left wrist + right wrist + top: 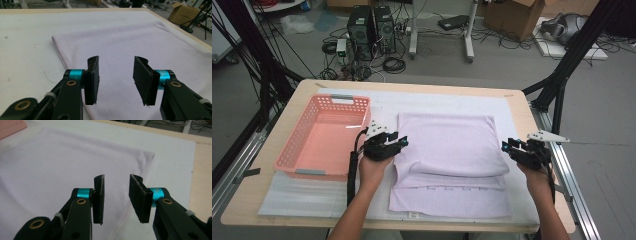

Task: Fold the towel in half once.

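Folded lilac cloth (451,159) lying flat on the white mat (302,192) at mid-table, just right of the pink basket (326,136), long axis running from near edge to far edge, fold doubled over toward the near side. Left gripper (115,79) poised at its left edge, right gripper (116,198) at its right edge. Both sets of jaws spread, nothing pinched between, cloth beneath each gap
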`<state>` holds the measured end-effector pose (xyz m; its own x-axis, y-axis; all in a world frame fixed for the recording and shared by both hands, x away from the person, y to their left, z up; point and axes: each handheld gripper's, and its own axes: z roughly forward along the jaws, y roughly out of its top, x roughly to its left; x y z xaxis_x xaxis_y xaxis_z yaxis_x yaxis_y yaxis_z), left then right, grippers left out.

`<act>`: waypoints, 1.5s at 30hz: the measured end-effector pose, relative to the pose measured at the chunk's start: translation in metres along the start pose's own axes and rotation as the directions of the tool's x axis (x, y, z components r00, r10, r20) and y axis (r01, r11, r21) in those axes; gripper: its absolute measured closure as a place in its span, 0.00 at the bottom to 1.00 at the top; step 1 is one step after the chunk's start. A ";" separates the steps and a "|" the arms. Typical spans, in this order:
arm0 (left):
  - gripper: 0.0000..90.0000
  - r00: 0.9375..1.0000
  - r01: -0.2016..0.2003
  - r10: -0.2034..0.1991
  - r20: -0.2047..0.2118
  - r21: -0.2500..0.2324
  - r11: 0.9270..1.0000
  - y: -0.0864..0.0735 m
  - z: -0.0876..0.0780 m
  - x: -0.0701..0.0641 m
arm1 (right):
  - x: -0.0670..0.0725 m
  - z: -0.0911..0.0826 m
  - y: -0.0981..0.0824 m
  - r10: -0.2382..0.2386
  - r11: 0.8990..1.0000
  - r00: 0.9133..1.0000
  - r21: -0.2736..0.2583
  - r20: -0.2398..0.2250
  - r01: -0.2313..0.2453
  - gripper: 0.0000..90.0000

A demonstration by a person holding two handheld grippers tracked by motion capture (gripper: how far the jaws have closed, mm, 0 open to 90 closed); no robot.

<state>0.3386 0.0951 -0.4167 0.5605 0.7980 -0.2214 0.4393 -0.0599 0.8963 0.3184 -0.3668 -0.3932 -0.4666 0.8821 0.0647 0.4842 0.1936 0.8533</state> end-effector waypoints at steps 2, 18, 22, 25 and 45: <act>0.61 1.000 -0.007 0.007 0.011 -0.012 1.000 -0.006 -0.008 -0.005 | 0.006 -0.009 -0.010 -0.010 1.000 1.000 0.001 0.000 0.010 0.72; 0.58 0.999 -0.023 0.024 0.036 -0.037 0.999 -0.058 -0.074 -0.023 | 0.045 -0.043 -0.076 -0.039 0.996 0.999 0.081 -0.020 0.041 0.75; 0.58 0.998 -0.012 0.013 0.054 -0.026 1.000 -0.067 -0.081 -0.024 | 0.047 -0.039 -0.081 -0.037 0.994 0.999 0.105 -0.022 0.039 0.76; 0.58 0.998 -0.018 0.019 0.066 -0.013 1.000 -0.071 -0.085 -0.029 | 0.048 -0.037 -0.082 -0.027 0.993 0.999 0.113 -0.025 0.030 0.76; 0.98 0.992 -0.035 0.019 0.126 0.125 0.992 -0.078 -0.079 -0.051 | 0.061 -0.054 -0.087 -0.065 0.990 0.997 0.122 -0.044 0.070 0.99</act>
<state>0.2203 0.1061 -0.4449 0.6527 0.7149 -0.2508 0.5039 -0.1624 0.8484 0.2078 -0.3532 -0.4350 -0.5296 0.8477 0.0317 0.5370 0.3061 0.7861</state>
